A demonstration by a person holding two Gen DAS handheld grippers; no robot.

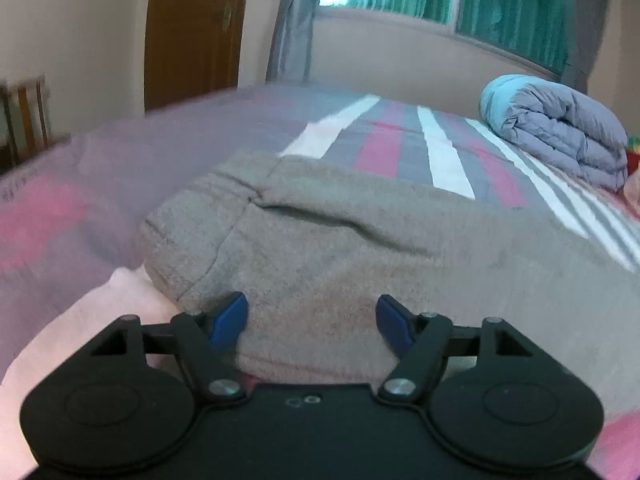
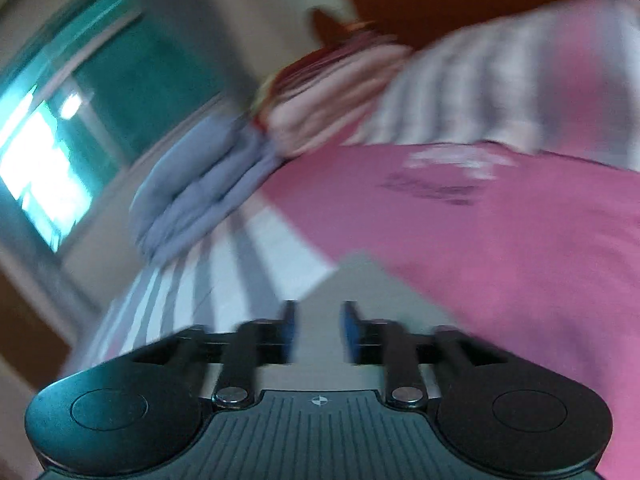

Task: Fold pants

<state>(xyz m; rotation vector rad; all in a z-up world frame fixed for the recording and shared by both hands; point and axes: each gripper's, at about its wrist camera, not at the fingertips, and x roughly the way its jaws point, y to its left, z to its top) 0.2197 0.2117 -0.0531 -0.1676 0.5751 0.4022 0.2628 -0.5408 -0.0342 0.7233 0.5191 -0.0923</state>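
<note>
Grey fleece pants [image 1: 340, 248] lie folded on the striped bed, waistband to the left in the left wrist view. My left gripper [image 1: 312, 318] is low at their near folded edge. Its blue pads stand wide apart, with the cloth bulging between them and not pinched. The right wrist view is blurred and tilted. There my right gripper [image 2: 318, 330] has its jaws a little apart over a pointed grey corner of the pants [image 2: 352, 280]. Nothing is pinched between the pads.
A pink garment [image 2: 500, 260] with a print lies on the striped sheet [image 1: 444, 156] beside the grey corner. A folded grey-blue quilt [image 1: 560, 136] sits at the far side under the window. Pale pink cloth [image 1: 100, 320] lies near left. A wooden door [image 1: 192, 28] stands behind.
</note>
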